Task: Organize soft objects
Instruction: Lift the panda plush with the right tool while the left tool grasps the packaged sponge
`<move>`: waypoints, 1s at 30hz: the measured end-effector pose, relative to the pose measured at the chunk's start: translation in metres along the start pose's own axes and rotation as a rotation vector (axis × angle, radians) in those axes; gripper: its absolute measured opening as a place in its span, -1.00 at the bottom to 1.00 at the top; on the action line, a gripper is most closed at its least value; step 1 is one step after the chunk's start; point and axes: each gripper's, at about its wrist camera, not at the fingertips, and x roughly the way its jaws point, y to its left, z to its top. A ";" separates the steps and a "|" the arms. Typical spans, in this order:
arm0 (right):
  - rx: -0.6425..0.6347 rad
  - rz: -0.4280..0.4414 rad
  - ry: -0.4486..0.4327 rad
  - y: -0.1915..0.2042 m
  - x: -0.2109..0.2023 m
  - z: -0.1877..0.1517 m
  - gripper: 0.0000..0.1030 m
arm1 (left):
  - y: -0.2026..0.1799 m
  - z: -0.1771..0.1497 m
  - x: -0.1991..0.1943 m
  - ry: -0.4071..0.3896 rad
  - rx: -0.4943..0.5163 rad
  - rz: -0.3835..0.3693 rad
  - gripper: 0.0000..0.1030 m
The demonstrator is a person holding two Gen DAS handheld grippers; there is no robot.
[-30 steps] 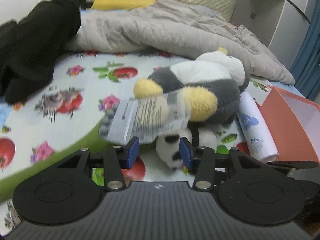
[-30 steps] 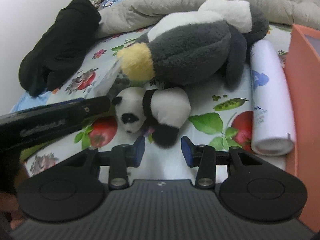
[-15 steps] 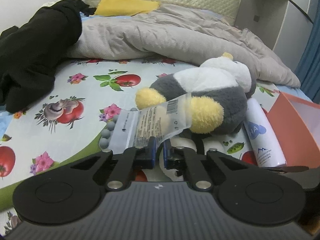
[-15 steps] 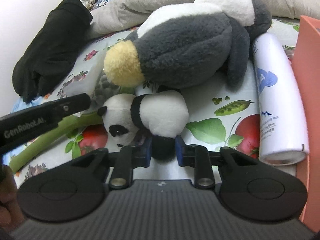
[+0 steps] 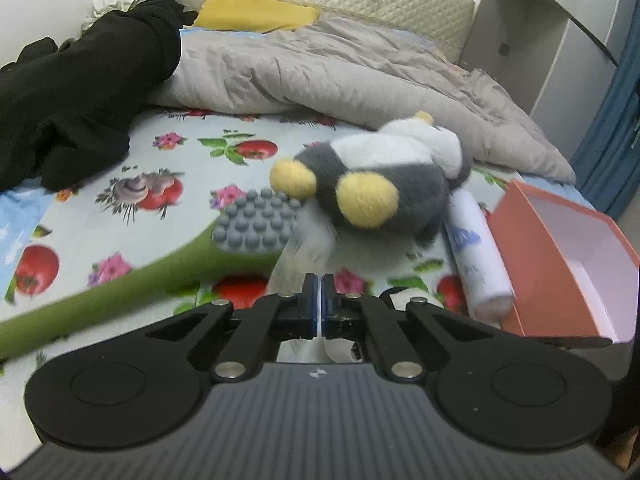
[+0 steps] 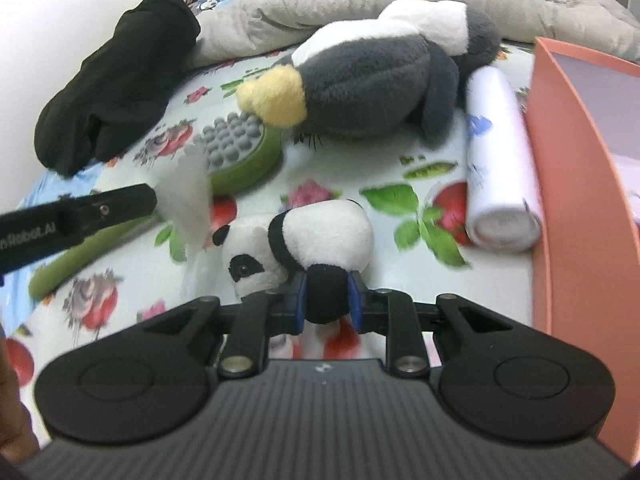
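My left gripper is shut on a clear plastic bag, blurred, pulled off the green massage brush; the bag also shows in the right wrist view. My right gripper is shut on the black leg of a small panda plush, held just above the bed sheet. A large grey, white and yellow penguin plush lies behind it, also in the right wrist view.
A white cylinder bottle lies next to an open orange box on the right. Black clothing lies at left, a grey duvet and yellow pillow behind. The floral bed sheet lies under everything.
Both grippers closed: the left on the plastic bag, the right on the panda's leg. The bag came off the green brush, baring its grey nubs. The panda was drawn away from the penguin.
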 end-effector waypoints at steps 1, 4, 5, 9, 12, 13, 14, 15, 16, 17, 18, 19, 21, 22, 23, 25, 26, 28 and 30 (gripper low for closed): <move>0.001 -0.003 0.001 0.000 -0.005 -0.005 -0.52 | -0.002 -0.006 -0.007 0.003 0.008 0.003 -0.96; -0.001 -0.009 0.000 0.004 -0.023 -0.020 -0.52 | -0.006 -0.024 -0.029 0.014 0.018 0.003 -0.96; -0.004 -0.010 -0.003 0.005 -0.029 -0.025 -0.52 | -0.007 -0.030 -0.037 0.017 0.016 0.001 -0.96; -0.026 -0.023 -0.017 0.012 -0.053 -0.046 -0.52 | -0.008 -0.051 -0.065 0.023 0.010 0.000 -0.96; -0.034 -0.031 -0.015 0.016 -0.068 -0.063 -0.52 | -0.007 -0.064 -0.081 0.032 0.003 -0.003 -0.96; -0.033 -0.031 -0.011 0.018 -0.071 -0.068 -0.52 | -0.008 -0.068 -0.086 0.036 0.003 -0.005 -0.96; -0.033 -0.029 -0.006 0.018 -0.075 -0.074 -0.52 | -0.007 -0.071 -0.090 0.040 0.002 -0.010 -0.96; -0.034 -0.024 0.002 0.019 -0.078 -0.079 -0.51 | -0.007 -0.074 -0.092 0.045 0.000 -0.014 -0.96; -0.033 -0.019 0.011 0.019 -0.081 -0.084 -0.49 | -0.007 -0.077 -0.095 0.050 -0.008 -0.016 -0.96; -0.029 -0.012 0.020 0.018 -0.084 -0.089 -0.49 | -0.006 -0.079 -0.096 0.054 -0.017 -0.019 -0.95; -0.028 -0.004 0.028 0.017 -0.086 -0.094 -0.46 | -0.005 -0.081 -0.096 0.063 -0.025 -0.024 -0.95; -0.031 0.004 0.039 0.017 -0.087 -0.097 -0.46 | -0.003 -0.081 -0.094 0.076 -0.037 -0.027 -0.95; -0.052 0.015 0.060 0.017 -0.090 -0.103 -0.44 | -0.001 -0.082 -0.091 0.089 -0.055 -0.044 -0.94; -0.068 0.019 0.067 0.017 -0.091 -0.105 -0.44 | 0.000 -0.081 -0.089 0.096 -0.058 -0.047 -0.94; -0.087 0.018 0.068 0.018 -0.094 -0.106 -0.39 | 0.000 -0.080 -0.086 0.103 -0.057 -0.046 -0.89; -0.126 0.012 0.059 0.018 -0.099 -0.106 -0.23 | 0.000 -0.078 -0.080 0.115 -0.048 -0.046 -0.73; -0.152 0.011 0.052 0.019 -0.101 -0.105 -0.18 | 0.000 -0.076 -0.077 0.117 -0.044 -0.047 -0.52; -0.202 0.016 0.041 0.020 -0.104 -0.101 -0.16 | 0.002 -0.072 -0.070 0.116 -0.040 -0.040 -0.19; -0.258 0.026 0.033 0.022 -0.105 -0.096 -0.09 | 0.004 -0.067 -0.061 0.119 -0.034 -0.037 -0.15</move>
